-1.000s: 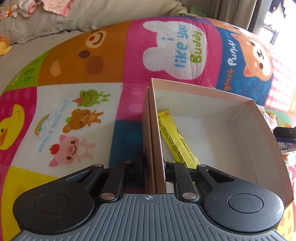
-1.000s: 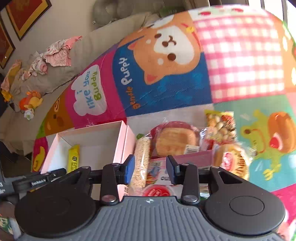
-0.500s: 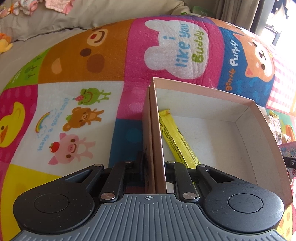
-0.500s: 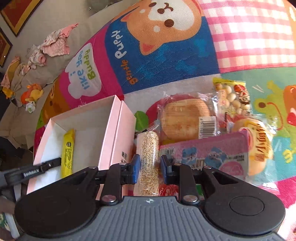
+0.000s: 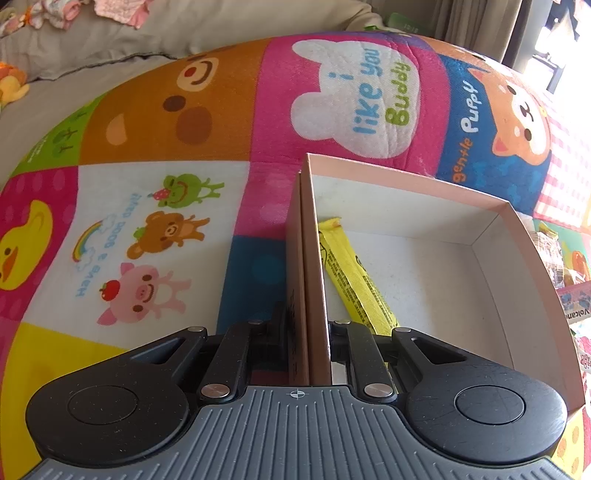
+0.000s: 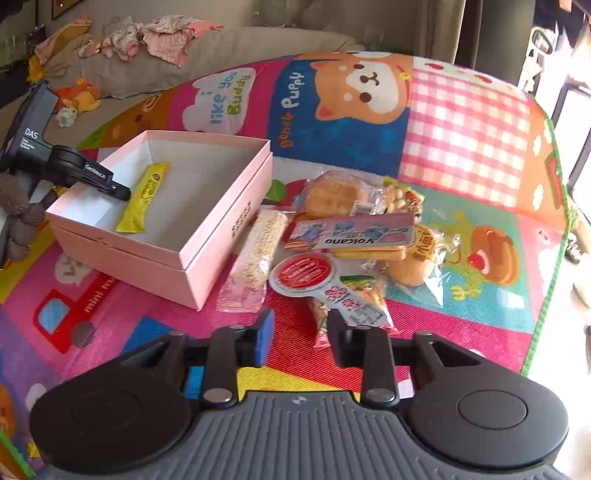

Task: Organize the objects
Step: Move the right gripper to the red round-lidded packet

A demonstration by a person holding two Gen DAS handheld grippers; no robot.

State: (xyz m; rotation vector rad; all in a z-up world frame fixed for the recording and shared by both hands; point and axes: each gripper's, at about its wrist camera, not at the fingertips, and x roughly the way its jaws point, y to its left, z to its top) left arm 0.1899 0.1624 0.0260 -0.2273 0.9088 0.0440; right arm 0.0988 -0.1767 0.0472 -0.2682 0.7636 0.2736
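An open pink box (image 6: pixel 221 206) sits on the play mat and holds a yellow snack bar (image 6: pixel 142 199). My left gripper (image 5: pixel 307 332) is shut on the box's left wall (image 5: pixel 308 258), with the yellow bar (image 5: pixel 354 280) just inside; it shows in the right wrist view (image 6: pixel 92 177) at the box's far corner. My right gripper (image 6: pixel 299 332) is open and empty, above the mat in front of a snack pile. A sesame bar in clear wrap (image 6: pixel 255 251) lies beside the box's right side.
The pile right of the box holds wrapped buns (image 6: pixel 336 192), a pink "Volcano" packet (image 6: pixel 351 232), a red round-labelled packet (image 6: pixel 306 273) and a nut bag (image 6: pixel 402 195). A beige sofa with clothes (image 6: pixel 166 33) and soft toys (image 6: pixel 79 98) lies behind the mat.
My right gripper has pulled back and up from the sesame bar and opened wider; the bar stays on the mat. My left gripper still holds the box wall.
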